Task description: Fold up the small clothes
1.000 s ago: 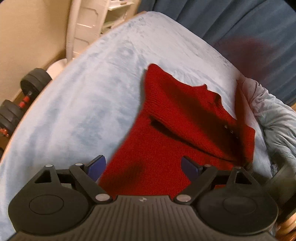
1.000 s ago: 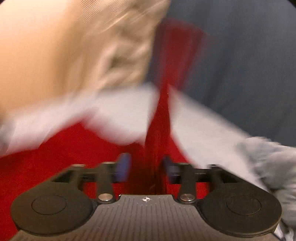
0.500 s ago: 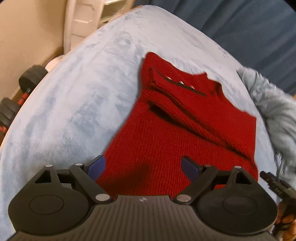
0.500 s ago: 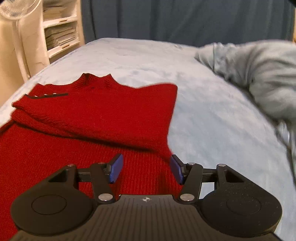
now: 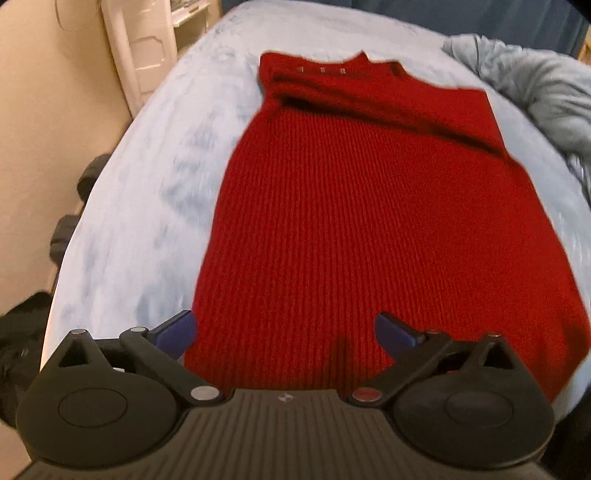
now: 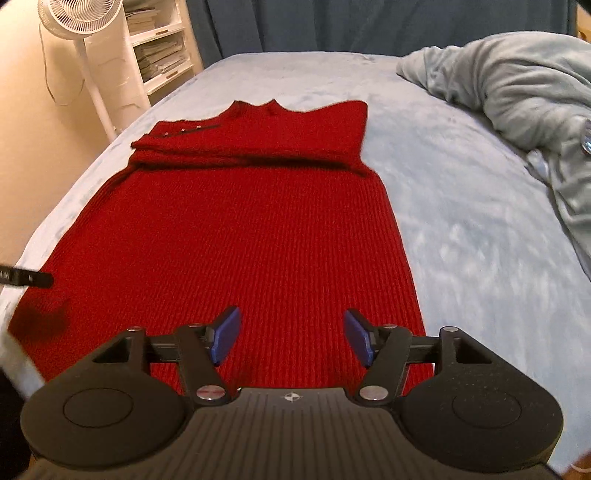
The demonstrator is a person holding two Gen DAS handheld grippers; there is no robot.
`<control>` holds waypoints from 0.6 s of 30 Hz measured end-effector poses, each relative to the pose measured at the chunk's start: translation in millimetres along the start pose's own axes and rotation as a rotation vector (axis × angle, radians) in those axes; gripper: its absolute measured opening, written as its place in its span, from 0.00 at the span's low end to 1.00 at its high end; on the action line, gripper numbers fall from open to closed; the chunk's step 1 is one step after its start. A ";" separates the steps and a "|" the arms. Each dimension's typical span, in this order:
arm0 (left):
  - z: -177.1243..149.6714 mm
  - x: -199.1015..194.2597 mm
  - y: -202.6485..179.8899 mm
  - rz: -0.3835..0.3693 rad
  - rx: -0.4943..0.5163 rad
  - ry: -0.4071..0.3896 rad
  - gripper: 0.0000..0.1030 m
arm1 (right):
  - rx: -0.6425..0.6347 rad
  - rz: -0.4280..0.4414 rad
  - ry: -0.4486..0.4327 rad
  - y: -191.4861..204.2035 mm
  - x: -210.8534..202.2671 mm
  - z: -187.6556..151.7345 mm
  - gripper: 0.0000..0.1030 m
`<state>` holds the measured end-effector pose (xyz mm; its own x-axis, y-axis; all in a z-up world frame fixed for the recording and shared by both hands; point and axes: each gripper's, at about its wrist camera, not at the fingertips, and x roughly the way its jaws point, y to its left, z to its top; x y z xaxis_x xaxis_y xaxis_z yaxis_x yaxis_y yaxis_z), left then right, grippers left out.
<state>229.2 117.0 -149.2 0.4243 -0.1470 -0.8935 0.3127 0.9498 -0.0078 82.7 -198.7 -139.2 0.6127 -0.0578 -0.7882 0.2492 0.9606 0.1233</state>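
A red knit sweater point(image 5: 369, 221) lies flat on the light blue bed cover point(image 5: 147, 206), collar at the far end, with both sleeves folded across the chest. It also shows in the right wrist view point(image 6: 251, 236). My left gripper point(image 5: 284, 332) is open and empty over the sweater's near hem, toward its left side. My right gripper point(image 6: 291, 339) is open and empty over the near hem, toward its right side. A tip of the left gripper point(image 6: 26, 278) shows at the left edge of the right wrist view.
A crumpled grey-blue blanket point(image 6: 517, 85) lies on the bed's far right. A white standing fan point(image 6: 88, 44) and shelves point(image 6: 159, 48) stand left of the bed. Dumbbells point(image 5: 74, 206) lie on the floor by the left edge. A dark curtain point(image 6: 369, 22) hangs behind.
The right gripper let go of the raised sleeve, which now lies folded across the chest, and opened. Both grippers drew back to the sweater's near hem.
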 end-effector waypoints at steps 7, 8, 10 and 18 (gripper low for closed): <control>-30.0 -40.5 -1.3 -0.023 -0.039 -0.022 1.00 | -0.036 -0.006 -0.052 15.8 -50.0 -18.1 0.63; -31.2 -48.2 -2.8 -0.023 -0.040 -0.036 1.00 | -0.047 -0.005 -0.066 19.3 -57.1 -19.6 0.63; -34.5 -63.5 -5.1 -0.020 -0.043 -0.064 1.00 | -0.061 0.006 -0.097 26.1 -72.8 -24.0 0.64; -45.4 -115.1 -10.3 -0.039 -0.031 -0.158 1.00 | -0.029 0.029 -0.158 38.8 -108.3 -47.5 0.69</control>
<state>138.6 136.7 -66.6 0.5415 -0.2230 -0.8105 0.3065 0.9502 -0.0567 -9.6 -142.2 -77.7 0.7305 -0.0696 -0.6794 0.2092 0.9698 0.1255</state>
